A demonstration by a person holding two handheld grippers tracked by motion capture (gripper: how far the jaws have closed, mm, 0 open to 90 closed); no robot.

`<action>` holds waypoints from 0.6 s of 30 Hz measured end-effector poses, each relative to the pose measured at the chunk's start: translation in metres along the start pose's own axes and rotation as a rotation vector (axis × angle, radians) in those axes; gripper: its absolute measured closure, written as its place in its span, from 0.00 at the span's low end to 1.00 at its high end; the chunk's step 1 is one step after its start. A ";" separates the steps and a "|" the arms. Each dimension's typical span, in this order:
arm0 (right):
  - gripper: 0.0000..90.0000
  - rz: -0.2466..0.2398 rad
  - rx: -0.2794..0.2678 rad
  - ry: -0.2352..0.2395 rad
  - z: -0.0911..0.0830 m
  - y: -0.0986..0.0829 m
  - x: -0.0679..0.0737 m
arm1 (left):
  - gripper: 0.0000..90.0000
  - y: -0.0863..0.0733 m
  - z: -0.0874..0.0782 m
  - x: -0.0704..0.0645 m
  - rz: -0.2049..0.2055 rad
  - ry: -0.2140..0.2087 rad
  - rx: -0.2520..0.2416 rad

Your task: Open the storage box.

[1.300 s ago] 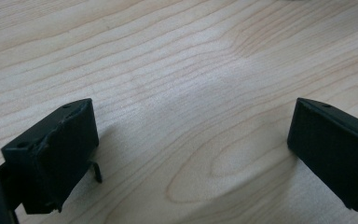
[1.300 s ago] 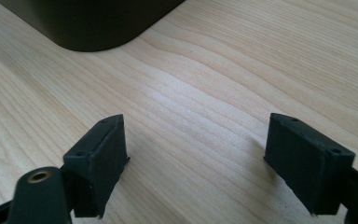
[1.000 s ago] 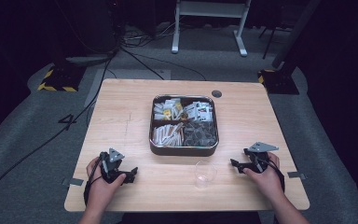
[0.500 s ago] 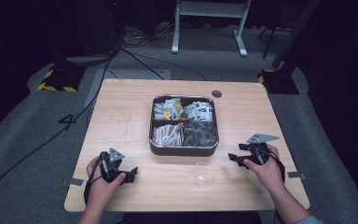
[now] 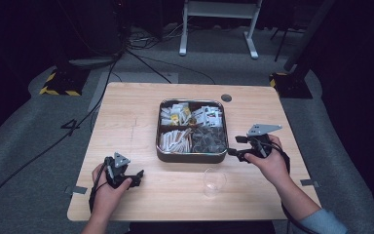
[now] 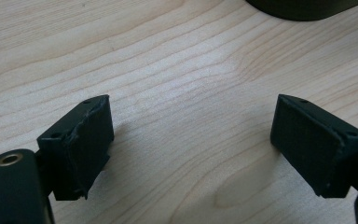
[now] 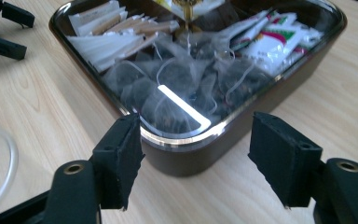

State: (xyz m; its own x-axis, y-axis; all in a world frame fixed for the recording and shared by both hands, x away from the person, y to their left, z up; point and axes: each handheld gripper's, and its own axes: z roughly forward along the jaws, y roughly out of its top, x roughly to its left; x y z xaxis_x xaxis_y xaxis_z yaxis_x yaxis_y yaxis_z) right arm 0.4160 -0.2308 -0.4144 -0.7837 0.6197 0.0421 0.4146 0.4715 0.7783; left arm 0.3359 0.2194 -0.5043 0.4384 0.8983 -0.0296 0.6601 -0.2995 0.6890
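Bench (image 5: 126, 122) carries a tray (image 5: 192, 155) of sachets at its middle. Right tongs (image 7: 193, 158) gape wide just beside the tray's near right corner, empty. Left tongs (image 6: 191, 140) gape over bare wood. Glass (image 5: 214, 181) stands near the front edge.

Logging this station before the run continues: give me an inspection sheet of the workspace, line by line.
Surface: wooden table, a round dark grommet near its far edge.
Job's things: lidded tray with four compartments of packets and tea bags; clear glass upright, just in front of the tray.
Clutter: nothing seen.
Grippers: left gripper open, low over bare wood; right gripper open, jaws at the tray's near right corner, not touching it.
Cables: one trails from each gripper; more run across the floor beyond the table.
Surroundings: grey floor, hazard-striped bases, a white stand, dark backdrop.
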 end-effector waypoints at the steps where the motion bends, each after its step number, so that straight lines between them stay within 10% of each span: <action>1: 0.38 -0.002 -0.001 0.003 0.002 0.004 0.000 | 0.15 0.000 0.000 0.000 0.000 0.000 0.000; 14: 0.35 -0.085 0.036 -0.030 0.050 0.053 -0.004 | 0.14 0.001 0.001 0.000 0.011 -0.003 0.002; 18: 0.35 -0.045 0.042 0.006 0.073 0.062 -0.004 | 0.14 0.002 0.002 0.000 0.010 -0.003 0.001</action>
State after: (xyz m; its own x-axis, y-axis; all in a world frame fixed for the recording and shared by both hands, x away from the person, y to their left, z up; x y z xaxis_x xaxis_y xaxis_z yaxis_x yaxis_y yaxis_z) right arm 0.4787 -0.1583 -0.4115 -0.8049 0.5933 0.0117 0.3979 0.5251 0.7523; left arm 0.3383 0.2185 -0.5044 0.4472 0.8941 -0.0250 0.6563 -0.3091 0.6883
